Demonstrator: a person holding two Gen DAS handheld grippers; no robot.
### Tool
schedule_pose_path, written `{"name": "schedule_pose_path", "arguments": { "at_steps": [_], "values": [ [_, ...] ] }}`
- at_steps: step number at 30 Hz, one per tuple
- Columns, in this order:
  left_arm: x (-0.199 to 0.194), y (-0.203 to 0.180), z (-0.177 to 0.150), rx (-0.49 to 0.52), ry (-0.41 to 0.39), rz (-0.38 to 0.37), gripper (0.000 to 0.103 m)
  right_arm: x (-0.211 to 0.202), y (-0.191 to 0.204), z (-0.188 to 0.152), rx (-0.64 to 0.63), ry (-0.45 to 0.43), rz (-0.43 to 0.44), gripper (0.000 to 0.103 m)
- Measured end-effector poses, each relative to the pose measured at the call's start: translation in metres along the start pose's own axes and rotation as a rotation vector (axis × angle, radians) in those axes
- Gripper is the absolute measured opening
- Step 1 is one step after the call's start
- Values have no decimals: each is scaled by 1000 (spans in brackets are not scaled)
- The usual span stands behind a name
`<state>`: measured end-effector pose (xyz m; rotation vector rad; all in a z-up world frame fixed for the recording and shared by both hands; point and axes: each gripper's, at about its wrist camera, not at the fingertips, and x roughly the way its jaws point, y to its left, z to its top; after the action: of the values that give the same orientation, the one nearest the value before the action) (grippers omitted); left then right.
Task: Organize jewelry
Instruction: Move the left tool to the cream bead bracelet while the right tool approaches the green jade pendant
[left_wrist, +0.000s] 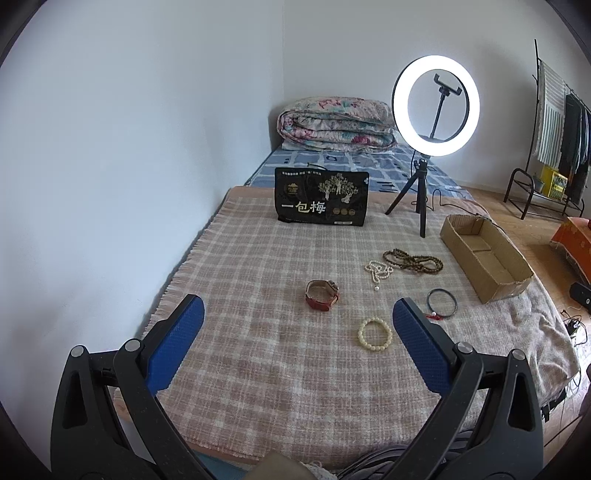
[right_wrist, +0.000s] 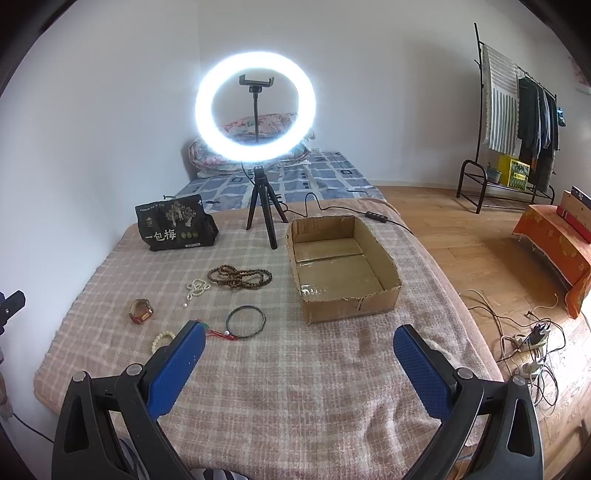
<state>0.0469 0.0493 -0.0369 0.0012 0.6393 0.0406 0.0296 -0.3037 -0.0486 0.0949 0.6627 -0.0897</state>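
Observation:
Several jewelry pieces lie on a plaid blanket (left_wrist: 258, 266): a red-strapped watch (left_wrist: 322, 295) (right_wrist: 141, 311), a cream bead bracelet (left_wrist: 374, 331) (right_wrist: 162, 340), a white pearl necklace (left_wrist: 378, 271) (right_wrist: 197, 288), brown wooden beads (left_wrist: 413, 260) (right_wrist: 240, 277) and a dark bangle with a red tassel (left_wrist: 442, 303) (right_wrist: 245, 322). An empty cardboard box (left_wrist: 485, 256) (right_wrist: 341, 267) stands to their right. My left gripper (left_wrist: 297, 319) hovers open just short of the watch and bracelet. My right gripper (right_wrist: 299, 347) is open, nothing between its fingers, short of the box and bangle.
A lit ring light on a black tripod (right_wrist: 255, 114) (left_wrist: 436, 107) and a black snack bag (left_wrist: 321, 201) (right_wrist: 176, 223) stand at the blanket's far side. A folded quilt (left_wrist: 336, 123) lies behind. Right of the bed are wooden floor, cables (right_wrist: 528, 339) and a clothes rack (right_wrist: 517, 118).

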Motion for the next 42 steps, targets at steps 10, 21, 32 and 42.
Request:
{"name": "schedule_pose_path", "arguments": {
  "at_steps": [10,21,32,42],
  "values": [
    [46,1,-15,1,92,-107,103,41,7,4,-56,59,72,103],
    [99,-25,-36,34,204,-176,96,100,39,3,-174,152,136,103],
    [141,-33,-49,44,275,-226,76,157,81,2,-278,235,271,97],
    [180,-48,-57,19,357,-294,54,210,121,-6,-382,348,411,71]
  ]
}}
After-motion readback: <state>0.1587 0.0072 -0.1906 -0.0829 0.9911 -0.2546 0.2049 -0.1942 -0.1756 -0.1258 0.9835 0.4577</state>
